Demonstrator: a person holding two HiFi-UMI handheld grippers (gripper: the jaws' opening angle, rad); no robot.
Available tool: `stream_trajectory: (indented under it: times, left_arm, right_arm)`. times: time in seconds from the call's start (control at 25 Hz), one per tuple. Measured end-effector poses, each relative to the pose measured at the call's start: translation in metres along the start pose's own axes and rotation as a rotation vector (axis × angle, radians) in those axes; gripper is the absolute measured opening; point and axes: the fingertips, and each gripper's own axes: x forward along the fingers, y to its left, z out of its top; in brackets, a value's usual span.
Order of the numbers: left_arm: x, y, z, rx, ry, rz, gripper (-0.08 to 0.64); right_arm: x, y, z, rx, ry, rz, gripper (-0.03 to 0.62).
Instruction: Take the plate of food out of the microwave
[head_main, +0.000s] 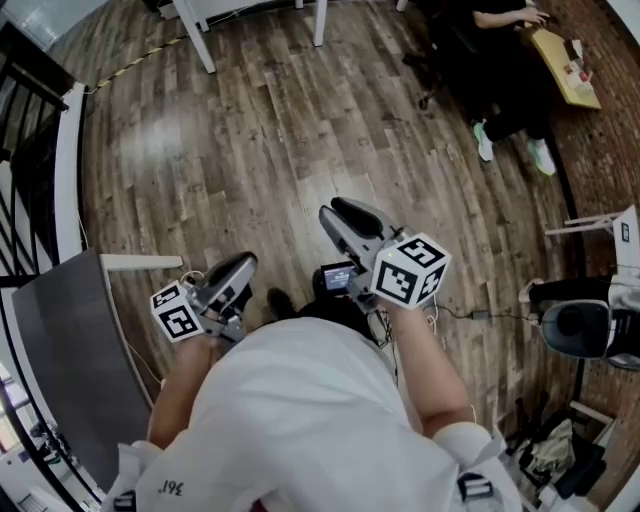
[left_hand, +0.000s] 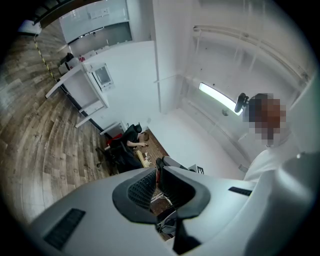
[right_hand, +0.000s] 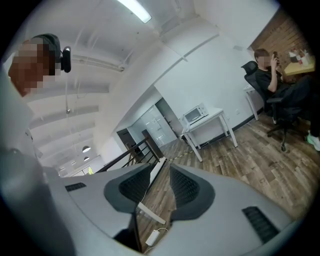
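Note:
A white microwave (right_hand: 195, 114) stands shut on a white table (right_hand: 220, 116) across the room, far from both grippers; no plate of food shows. It also appears small in the left gripper view, microwave (left_hand: 102, 76). My left gripper (head_main: 240, 265) is held at waist height over the wooden floor, its jaws only a narrow gap apart with nothing between them, left gripper (left_hand: 158, 167). My right gripper (head_main: 345, 210) is beside it, a little further forward, open and empty, right gripper (right_hand: 161, 167).
A person sits on a dark office chair (head_main: 500, 60) at a wooden desk (head_main: 565, 65) to the right. A black stair railing (head_main: 25, 150) and a dark panel (head_main: 70, 350) stand on the left. Cables and equipment (head_main: 585, 325) lie at the right.

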Motion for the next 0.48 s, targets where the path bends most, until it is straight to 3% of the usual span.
stream_trajectory:
  times: [0.12, 0.28, 0.36, 0.4, 0.48]
  left_arm:
    - [-0.001, -0.002, 0.006, 0.009, -0.008, -0.007, 0.046]
    - [-0.006, -0.002, 0.010, 0.017, -0.008, -0.003, 0.046]
    - [-0.005, -0.002, 0.017, 0.030, -0.004, 0.007, 0.046]
    - [-0.003, -0.001, 0.023, 0.044, -0.001, 0.016, 0.046]
    - [0.006, 0.002, 0.041, 0.083, 0.004, 0.050, 0.046]
  right_arm:
    - [0.006, 0.007, 0.007, -0.075, 0.008, -0.004, 0.153]
    - [0.012, 0.018, 0.011, -0.305, 0.067, -0.040, 0.152]
    - [0.017, 0.034, 0.010, -0.381, 0.114, -0.016, 0.150]
    - [0.021, 0.044, 0.010, -0.392, 0.128, 0.002, 0.135]
    - [0.035, 0.066, 0.007, -0.383, 0.140, 0.049, 0.035]
